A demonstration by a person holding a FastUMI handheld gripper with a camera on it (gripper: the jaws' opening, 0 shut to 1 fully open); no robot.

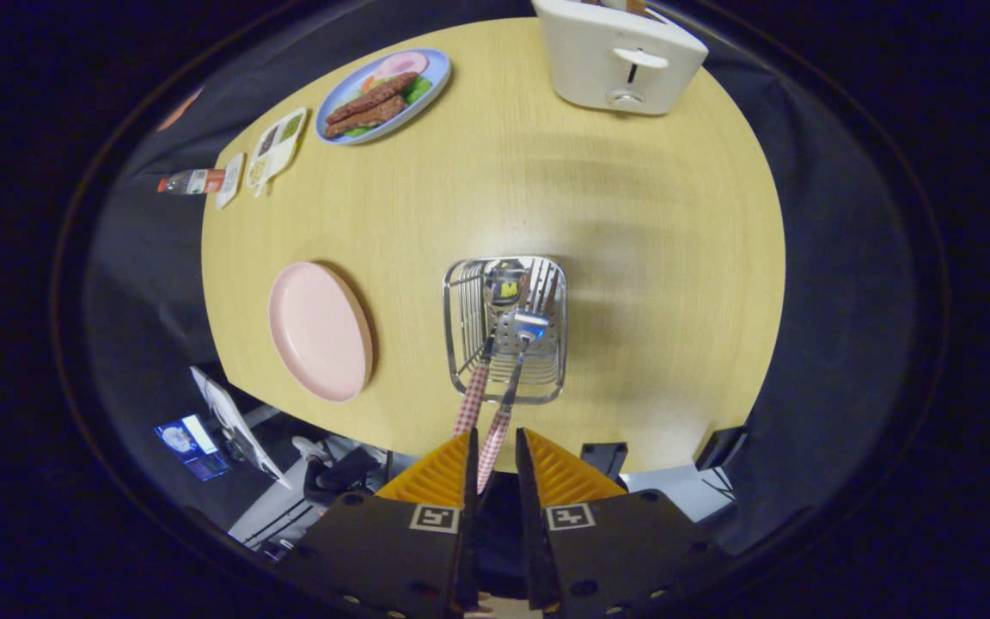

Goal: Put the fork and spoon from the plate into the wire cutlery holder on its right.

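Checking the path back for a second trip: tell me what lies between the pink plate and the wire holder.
Nothing: in the gripper view, bare table separates the pink plate from the wire holder.

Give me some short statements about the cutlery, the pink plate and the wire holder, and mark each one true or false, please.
1. The gripper holds a checked-handled utensil between its fingers. True.
2. The pink plate has a fork on it. False: it is bare.
3. The wire cutlery holder stands just ahead of the fingers. True.
4. The holder has no cutlery in it. False: another checked-handled utensil already leans in it.
5. The toaster stands between plate and holder. False: it is beyond the holder, at the table's far edge.
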